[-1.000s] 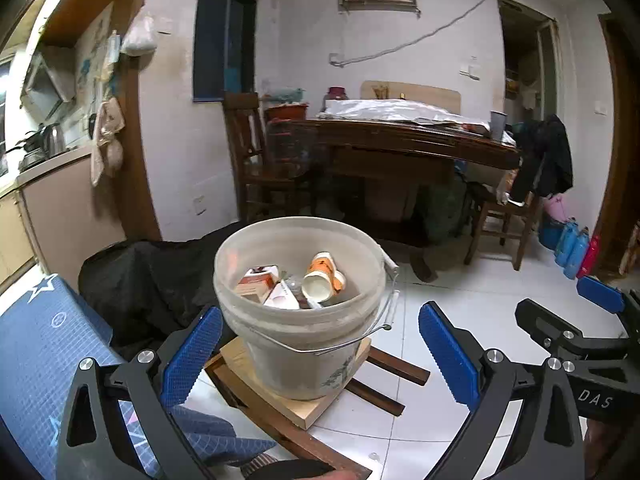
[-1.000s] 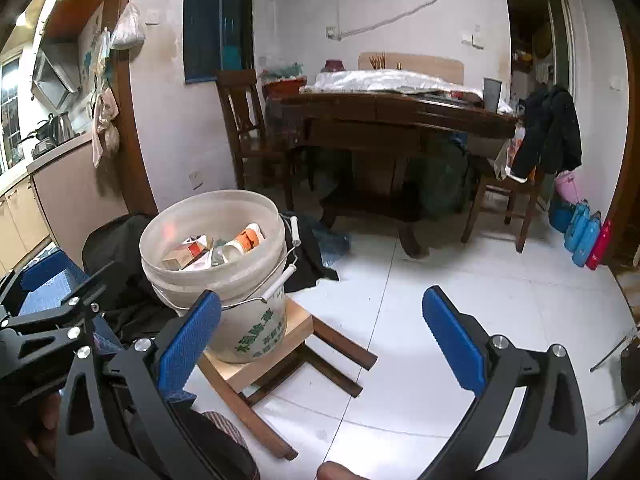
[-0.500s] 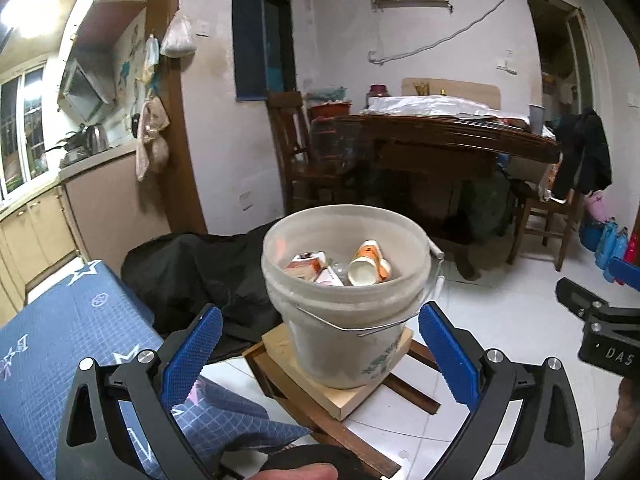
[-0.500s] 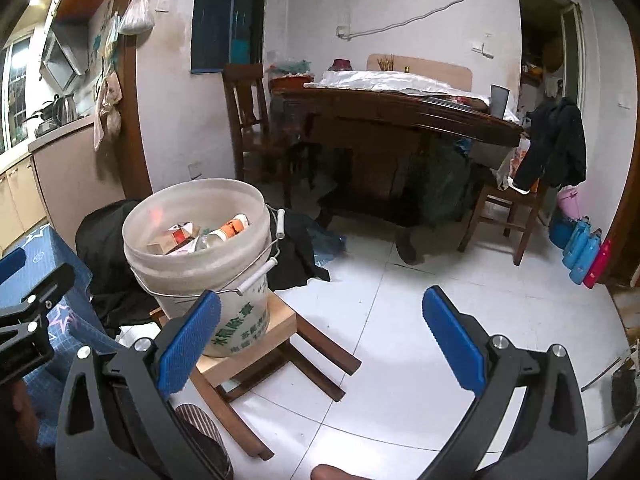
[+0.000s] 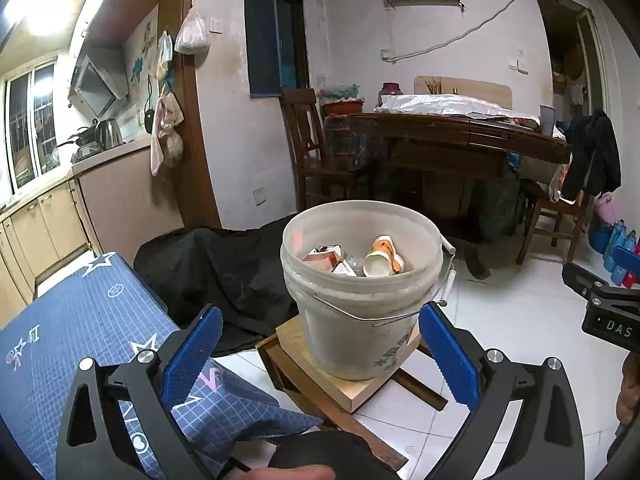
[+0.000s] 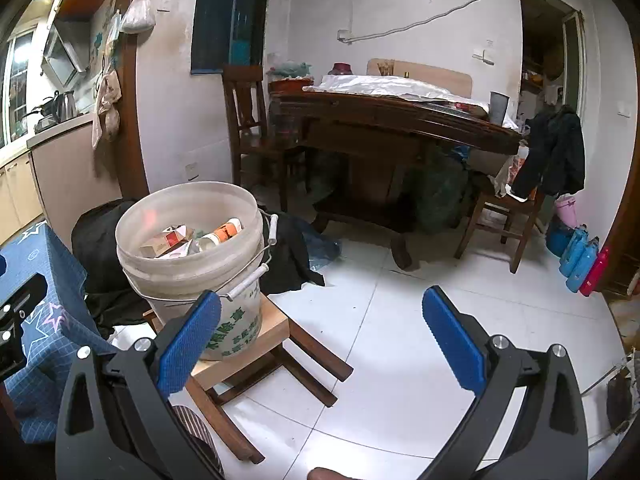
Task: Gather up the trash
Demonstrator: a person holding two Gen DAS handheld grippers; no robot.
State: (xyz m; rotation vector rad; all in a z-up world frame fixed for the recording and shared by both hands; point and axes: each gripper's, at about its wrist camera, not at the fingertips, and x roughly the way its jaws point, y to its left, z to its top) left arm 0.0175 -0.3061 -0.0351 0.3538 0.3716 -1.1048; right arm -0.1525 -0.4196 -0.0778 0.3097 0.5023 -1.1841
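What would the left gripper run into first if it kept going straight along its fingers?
Most likely the white bucket on the wooden stool: it sits centred between the open left gripper fingers, just ahead. Nothing shows between them, though depth is hard to judge in this fisheye view.

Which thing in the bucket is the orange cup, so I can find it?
Find the whitish bucket standing on the wooden stool. Inside, at its right, lies the orange cup, tipped over, white mouth showing; the neighbours are reddish cartons.
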